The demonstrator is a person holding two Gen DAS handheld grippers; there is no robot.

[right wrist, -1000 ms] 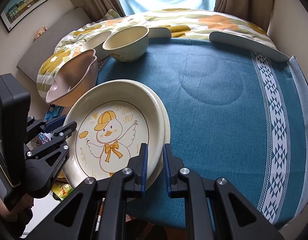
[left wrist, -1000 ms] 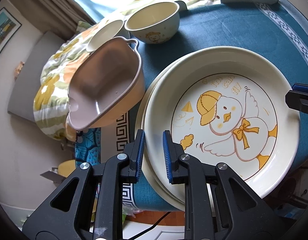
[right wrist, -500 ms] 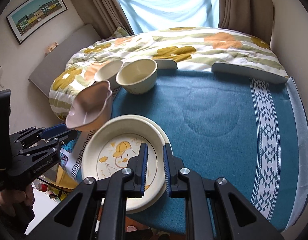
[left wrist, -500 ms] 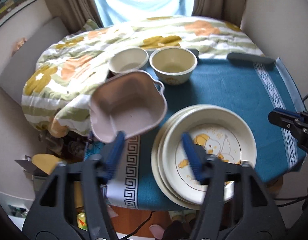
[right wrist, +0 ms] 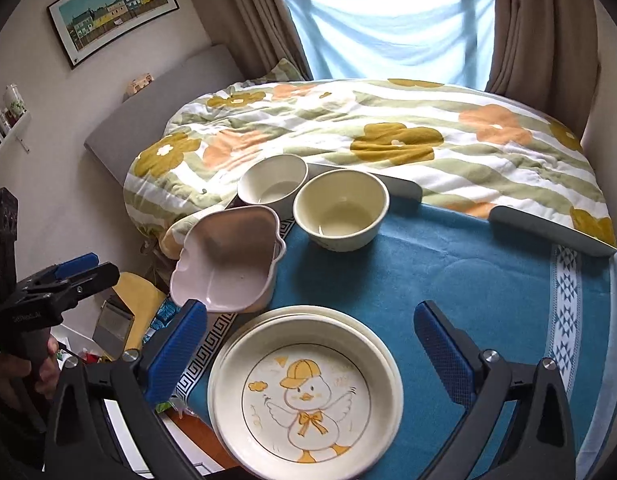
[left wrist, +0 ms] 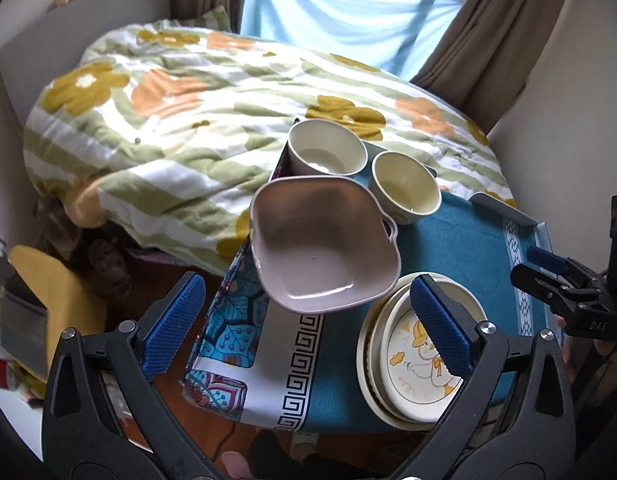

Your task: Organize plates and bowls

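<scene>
A stack of cream plates, the top one with a duck drawing (right wrist: 304, 396) (left wrist: 422, 360), lies at the near left corner of the blue-clothed table (right wrist: 488, 280). A pink square bowl (right wrist: 228, 256) (left wrist: 324, 240) sits tilted behind it at the table's left edge. Two cream round bowls (right wrist: 340, 208) (right wrist: 274, 184) stand farther back, also in the left wrist view (left wrist: 404, 186) (left wrist: 326, 152). My left gripper (left wrist: 308, 320) is open and empty, high above the pink bowl. My right gripper (right wrist: 312, 340) is open and empty above the plate stack.
A flowered quilt on a bed (right wrist: 388, 136) lies just behind the table. Grey raised rails (right wrist: 548, 232) edge the table's back. The floor at the left holds a yellow stool (left wrist: 52, 284) and clutter. Curtains and a window are at the back.
Both grippers have opened wide and pulled up and back from the plate stack. The plates stay on the table. The left view has swung toward the pink bowl.
</scene>
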